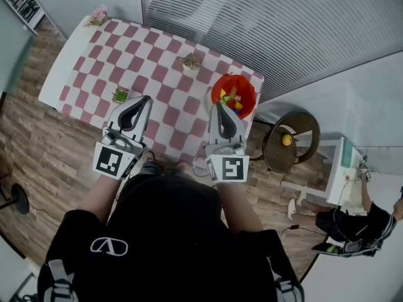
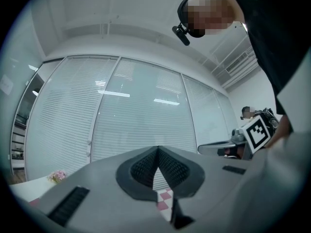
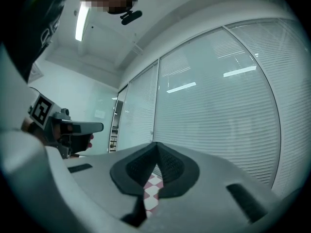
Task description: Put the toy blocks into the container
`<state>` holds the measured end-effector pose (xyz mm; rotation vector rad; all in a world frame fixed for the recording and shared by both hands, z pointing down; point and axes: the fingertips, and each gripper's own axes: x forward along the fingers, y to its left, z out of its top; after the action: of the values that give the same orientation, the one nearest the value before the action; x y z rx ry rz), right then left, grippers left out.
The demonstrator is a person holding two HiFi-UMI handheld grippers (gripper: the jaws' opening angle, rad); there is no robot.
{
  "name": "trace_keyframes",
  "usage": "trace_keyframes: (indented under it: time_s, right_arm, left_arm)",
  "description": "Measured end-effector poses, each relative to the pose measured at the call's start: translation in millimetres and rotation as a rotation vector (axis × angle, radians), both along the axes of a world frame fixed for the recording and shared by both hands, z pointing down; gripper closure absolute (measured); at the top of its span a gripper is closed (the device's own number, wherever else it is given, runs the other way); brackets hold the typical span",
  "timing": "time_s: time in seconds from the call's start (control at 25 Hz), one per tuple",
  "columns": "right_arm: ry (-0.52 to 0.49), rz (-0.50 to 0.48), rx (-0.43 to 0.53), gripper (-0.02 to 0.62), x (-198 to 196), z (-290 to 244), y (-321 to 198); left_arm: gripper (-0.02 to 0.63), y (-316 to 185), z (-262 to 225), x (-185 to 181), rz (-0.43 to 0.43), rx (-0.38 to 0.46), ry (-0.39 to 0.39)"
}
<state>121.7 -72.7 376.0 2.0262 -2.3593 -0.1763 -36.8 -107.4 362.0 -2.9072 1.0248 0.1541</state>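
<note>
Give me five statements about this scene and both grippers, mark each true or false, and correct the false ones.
1. The red container has coloured blocks in it. True.
2. The right gripper holds a block. False: its jaws are together with nothing between them.
3. The left gripper has its jaws wide apart. False: they meet at the tips and are empty.
4. The tablecloth is checked in red and white. True.
5. The yellow ball lies on the tablecloth. False: it sits on the round dark stand, off the cloth to the right in the head view.
</note>
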Motion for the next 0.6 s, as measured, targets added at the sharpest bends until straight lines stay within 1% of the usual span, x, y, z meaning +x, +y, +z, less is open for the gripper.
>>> trace_keyframes:
  time_s: [0.2, 0.6]
  right_arm:
    - [0.008, -0.017, 0.02, 0.594, -10.8, 0.2, 4.2]
    - [-0.001, -0.011, 0.027, 0.594, -14.8, 0.8, 3.6]
  left_arm:
    - [0.6, 4.6, -0.8, 2.5, 0.01, 0.01, -0.004]
    - [0.6, 6.0, 2.2, 4.5, 0.022, 0.004, -0.003]
